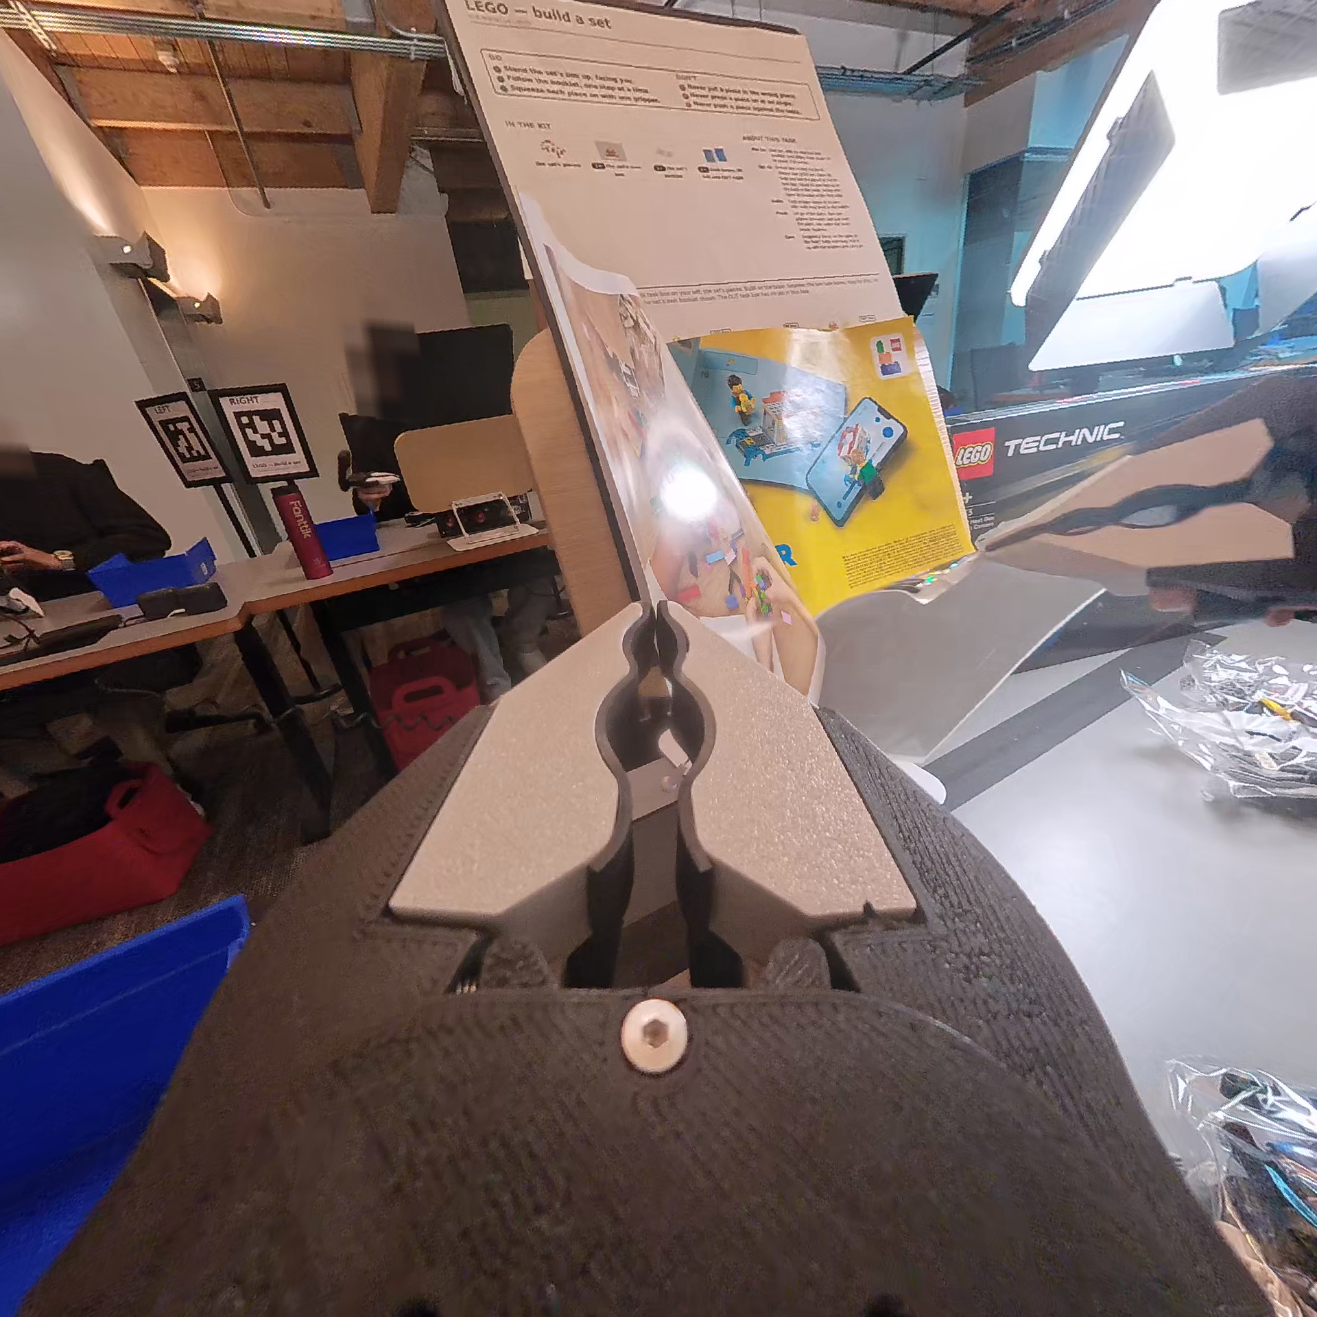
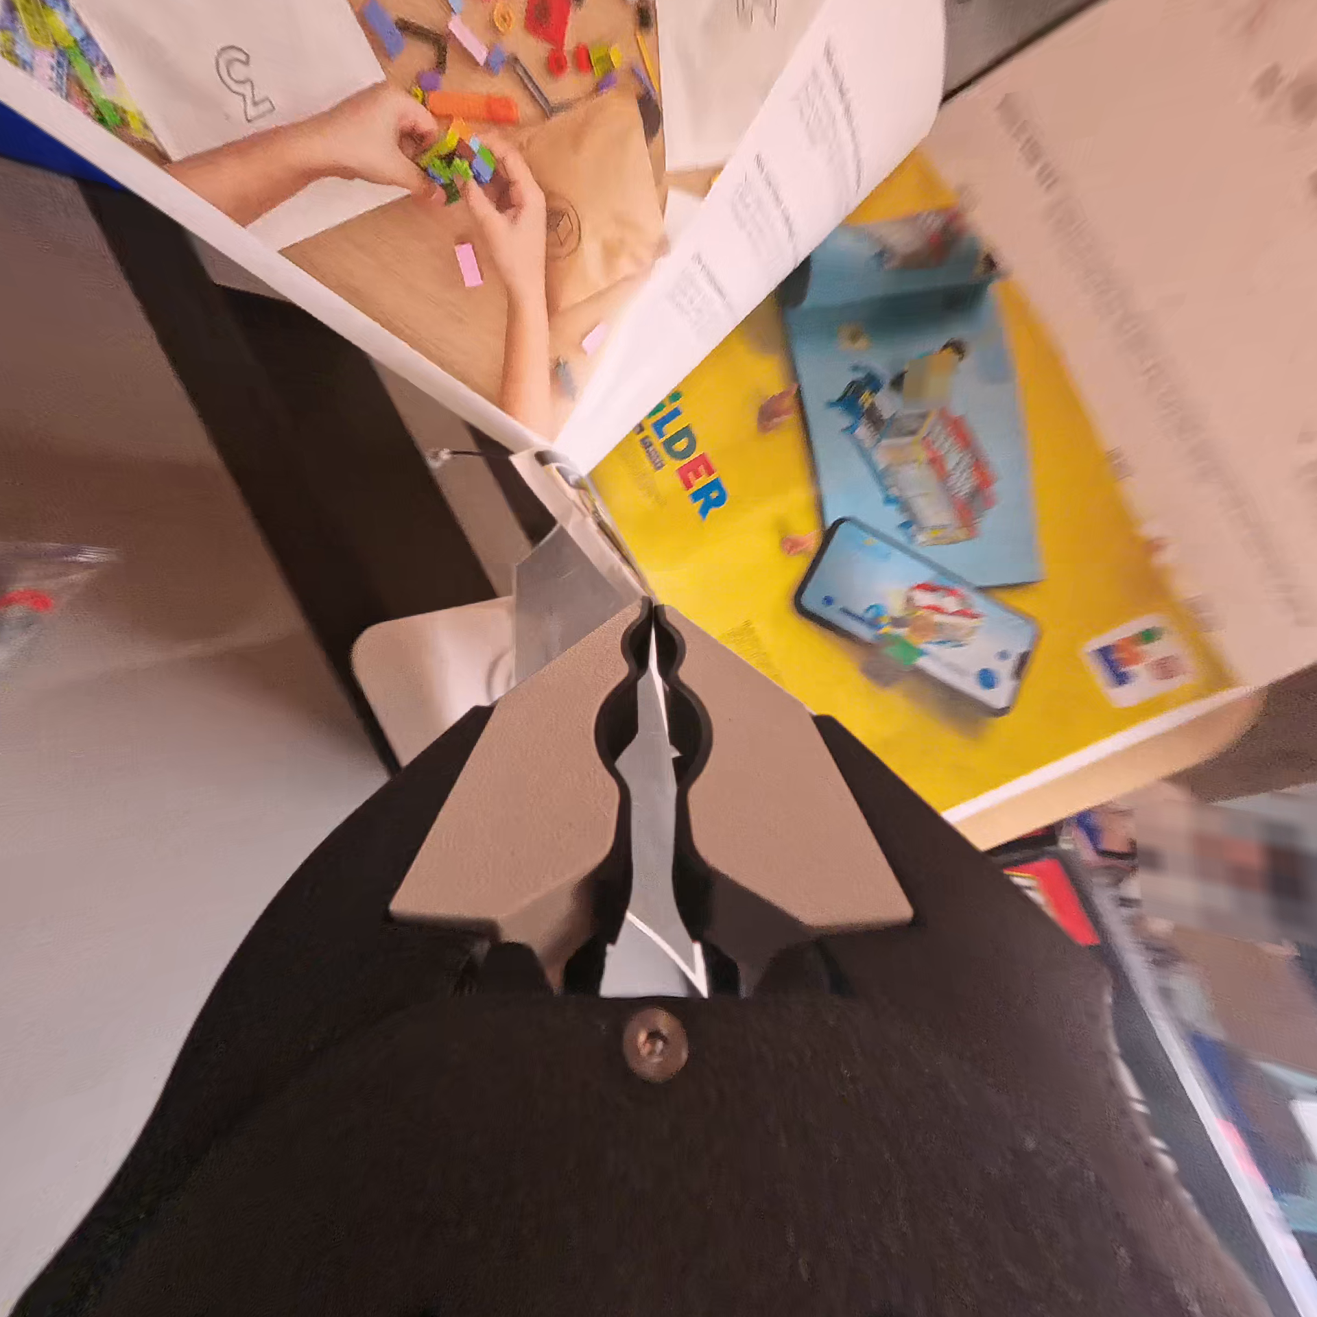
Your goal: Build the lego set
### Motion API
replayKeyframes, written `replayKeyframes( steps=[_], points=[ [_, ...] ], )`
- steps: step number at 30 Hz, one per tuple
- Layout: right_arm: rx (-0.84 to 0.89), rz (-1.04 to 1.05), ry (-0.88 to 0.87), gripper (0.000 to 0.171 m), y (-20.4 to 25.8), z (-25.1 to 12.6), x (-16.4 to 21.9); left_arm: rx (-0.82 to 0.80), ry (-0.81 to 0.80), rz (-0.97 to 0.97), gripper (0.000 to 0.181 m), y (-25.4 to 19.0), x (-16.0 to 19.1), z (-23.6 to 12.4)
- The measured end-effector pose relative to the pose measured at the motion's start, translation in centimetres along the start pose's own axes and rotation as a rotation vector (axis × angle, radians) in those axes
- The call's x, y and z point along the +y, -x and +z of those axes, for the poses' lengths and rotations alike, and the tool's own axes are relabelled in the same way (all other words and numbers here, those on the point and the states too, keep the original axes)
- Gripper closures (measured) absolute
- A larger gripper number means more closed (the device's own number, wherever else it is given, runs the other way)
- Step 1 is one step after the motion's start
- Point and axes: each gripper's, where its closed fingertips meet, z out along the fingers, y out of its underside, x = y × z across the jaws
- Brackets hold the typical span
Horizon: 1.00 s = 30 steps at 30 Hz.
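Left tongs [image 1: 654, 611] pinching booklet [image 1: 819, 456], right tongs [image 2: 652, 614] closed

Both grippers [image 1: 654, 613] [image 2: 652, 613] have black ribbed bodies, grey wedge-shaped jaws and a central hex screw.

Yellow-and-blue booklet [image 1: 841, 456] — blue bin [image 1: 107, 1055], red bottle [image 1: 303, 531], grey table [image 1: 1140, 891].

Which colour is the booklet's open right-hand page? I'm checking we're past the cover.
Yellow, clearest in the right wrist view.
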Motion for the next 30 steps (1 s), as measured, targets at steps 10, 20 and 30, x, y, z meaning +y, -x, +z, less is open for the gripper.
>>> replayKeyframes(
  steps=[10, 20, 30],
  points=[
    [-0.133, -0.315, 0.103, 0.171, 14.0, 5.3, 10.3, 0.004, -0.004, 0.015, 0.181, -0.3, -0.3, -0.1],
    [-0.247, -0.566, -0.079, 0.171, 17.9, 7.1, 8.3, 0.002, 0.012, 0.014, 0.181, 0.0, 0.4, 0.2],
    [-0.308, -0.489, 0.019, 0.151, 16.8, 7.9, 11.1, 0.007, 0.011, 0.013, 0.181, -0.1, 0.4, 0.2]
  ],
)
